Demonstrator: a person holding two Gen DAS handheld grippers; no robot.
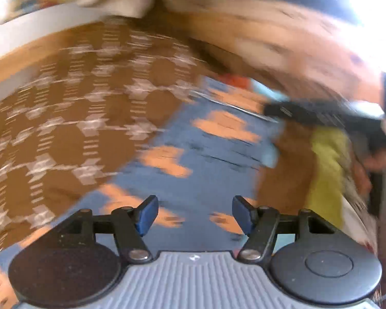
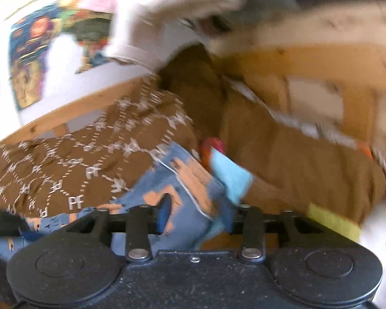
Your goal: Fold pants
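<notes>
Fingers of your left gripper (image 1: 195,215) are spread, empty, over the blue denim pants with orange patches (image 1: 208,152) on the brown patterned bedspread (image 1: 72,118). Your right gripper (image 2: 196,216) straddles a pants edge; its closure is unclear. Likely mid-fold: next, seat both grips.

Left gripper (image 1: 195,215): jaws standing wide apart, blue pads (image 1: 148,215) showing, nothing lying between them.
Pants (image 1: 200,154): blue fabric with orange patches, lying directly beneath and ahead of the left gripper.
Brown patterned cloth (image 1: 72,118): spreading out left of the pants, bordering them.
Yellow-green cloth (image 1: 326,172): lying right of the pants.
Black object (image 1: 321,114): sitting beyond the yellow-green cloth; blurred, identity unclear.
</notes>
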